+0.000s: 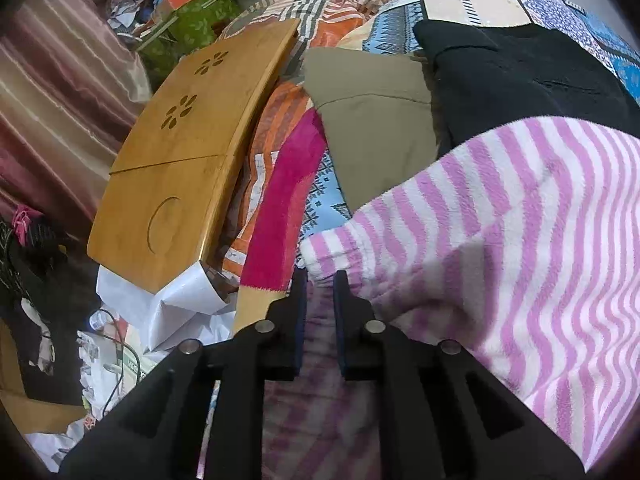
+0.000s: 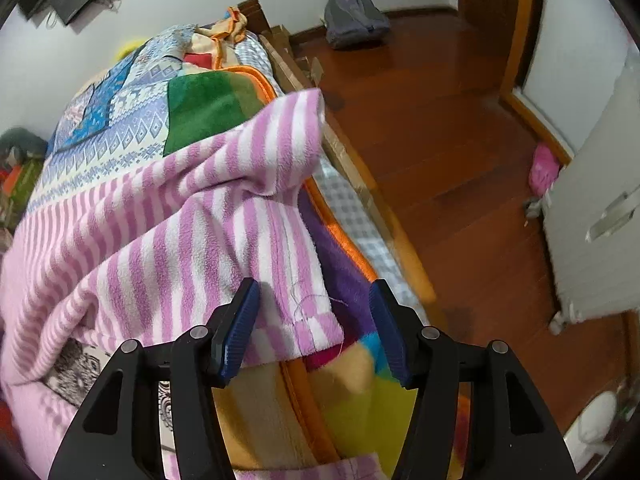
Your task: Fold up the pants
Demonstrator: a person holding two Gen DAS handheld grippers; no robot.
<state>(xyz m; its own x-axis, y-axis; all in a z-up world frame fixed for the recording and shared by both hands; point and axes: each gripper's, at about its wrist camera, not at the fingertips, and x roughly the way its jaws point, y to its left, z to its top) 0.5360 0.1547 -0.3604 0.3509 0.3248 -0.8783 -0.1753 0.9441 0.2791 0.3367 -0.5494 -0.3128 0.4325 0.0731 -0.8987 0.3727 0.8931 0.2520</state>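
Both views are taken close above the bed, angled downward; the striped pants (image 1: 500, 220) (image 2: 180, 216) are shared.

Wooden lap tray (image 1: 192, 160), grey backpack (image 2: 354, 20), patchwork quilt (image 2: 120, 116)

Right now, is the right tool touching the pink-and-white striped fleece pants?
Cannot tell. In the right wrist view the right tool stands open around the pink-and-white striped fleece pants hem; contact is unclear.

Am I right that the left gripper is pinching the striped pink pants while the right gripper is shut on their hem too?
Partly. The left gripper is pinching the striped pink pants, but the right gripper is not shut: in the right wrist view its fingers stand wide apart, with the pants' hem corner lying between them, ungripped.
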